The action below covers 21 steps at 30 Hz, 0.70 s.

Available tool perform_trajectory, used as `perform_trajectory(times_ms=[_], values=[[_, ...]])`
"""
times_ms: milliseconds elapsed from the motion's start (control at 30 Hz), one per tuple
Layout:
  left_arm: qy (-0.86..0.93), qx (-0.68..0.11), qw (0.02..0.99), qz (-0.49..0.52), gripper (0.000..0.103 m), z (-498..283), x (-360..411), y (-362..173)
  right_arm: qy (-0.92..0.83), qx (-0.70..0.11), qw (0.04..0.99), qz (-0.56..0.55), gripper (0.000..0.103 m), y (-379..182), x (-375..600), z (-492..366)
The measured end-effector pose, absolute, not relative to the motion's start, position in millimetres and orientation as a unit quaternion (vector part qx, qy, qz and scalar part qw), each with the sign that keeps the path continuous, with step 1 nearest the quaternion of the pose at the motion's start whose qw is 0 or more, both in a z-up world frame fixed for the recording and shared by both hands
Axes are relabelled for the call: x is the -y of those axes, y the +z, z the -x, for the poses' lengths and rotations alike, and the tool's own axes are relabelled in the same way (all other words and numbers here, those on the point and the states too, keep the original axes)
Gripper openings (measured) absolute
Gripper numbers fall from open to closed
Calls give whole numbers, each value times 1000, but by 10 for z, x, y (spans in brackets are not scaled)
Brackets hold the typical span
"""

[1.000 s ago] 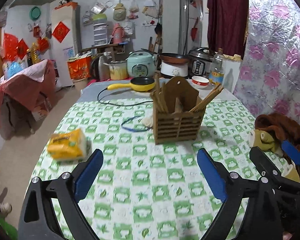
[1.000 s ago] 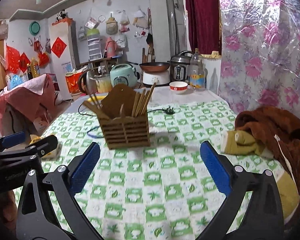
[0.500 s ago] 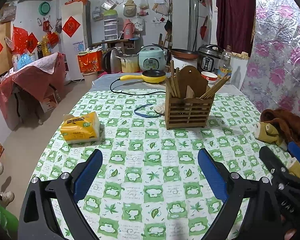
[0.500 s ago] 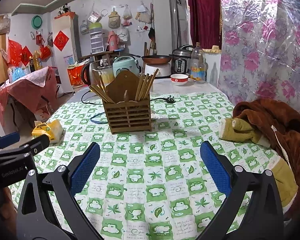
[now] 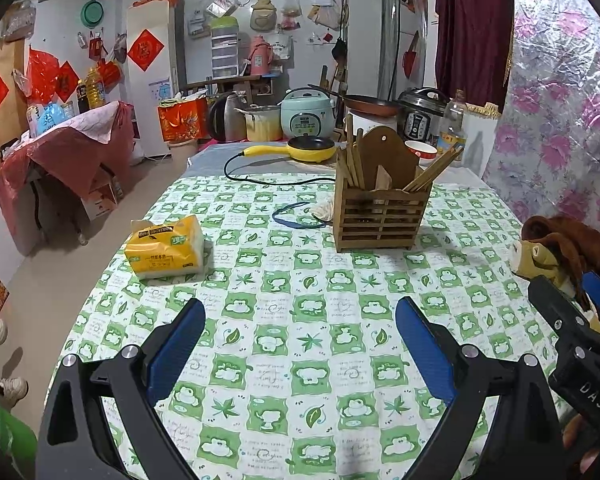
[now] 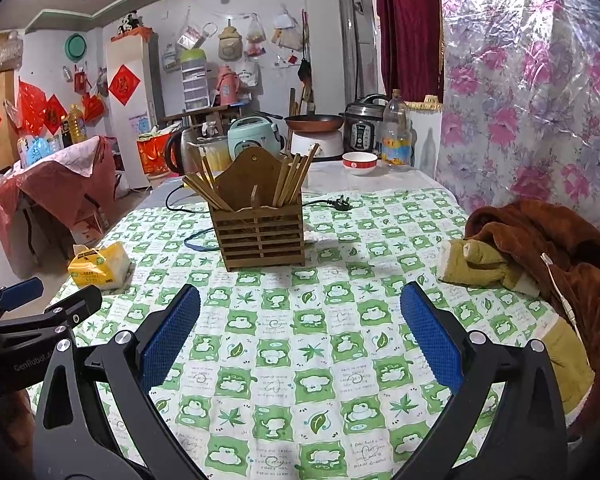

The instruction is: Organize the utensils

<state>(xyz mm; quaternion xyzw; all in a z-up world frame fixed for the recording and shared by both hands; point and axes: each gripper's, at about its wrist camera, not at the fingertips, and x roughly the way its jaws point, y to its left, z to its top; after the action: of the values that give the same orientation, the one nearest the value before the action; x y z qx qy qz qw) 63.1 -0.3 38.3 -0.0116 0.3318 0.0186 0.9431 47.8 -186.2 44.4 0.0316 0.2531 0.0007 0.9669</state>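
Note:
A slatted wooden utensil holder (image 5: 380, 220) stands upright on the green checked tablecloth (image 5: 300, 320), with wooden chopsticks (image 5: 350, 164) leaning in its left and right compartments. It also shows in the right wrist view (image 6: 260, 236), with chopsticks (image 6: 294, 180) fanned to both sides. My left gripper (image 5: 300, 340) is open and empty, well short of the holder. My right gripper (image 6: 300, 328) is open and empty, also well back from the holder. Each gripper shows at the edge of the other's view.
A yellow tissue pack (image 5: 166, 248) lies left of the holder. A blue band (image 5: 296, 216) and a black power cord (image 5: 260, 178) lie behind it. A brown plush blanket (image 6: 540, 248) covers the right edge. Cookers and pots (image 5: 308, 114) crowd the far end.
Both grippers have pulled back from the holder, toward the near table edge. The holder now looks smaller and farther. Both stay open and empty.

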Motion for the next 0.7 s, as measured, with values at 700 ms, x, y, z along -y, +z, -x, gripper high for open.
perform_trajectory(times_ms=[700], values=[[19,-332,943,13,94,-611,-14,371,1,-254,967,-31,97,442,1852,-462]])
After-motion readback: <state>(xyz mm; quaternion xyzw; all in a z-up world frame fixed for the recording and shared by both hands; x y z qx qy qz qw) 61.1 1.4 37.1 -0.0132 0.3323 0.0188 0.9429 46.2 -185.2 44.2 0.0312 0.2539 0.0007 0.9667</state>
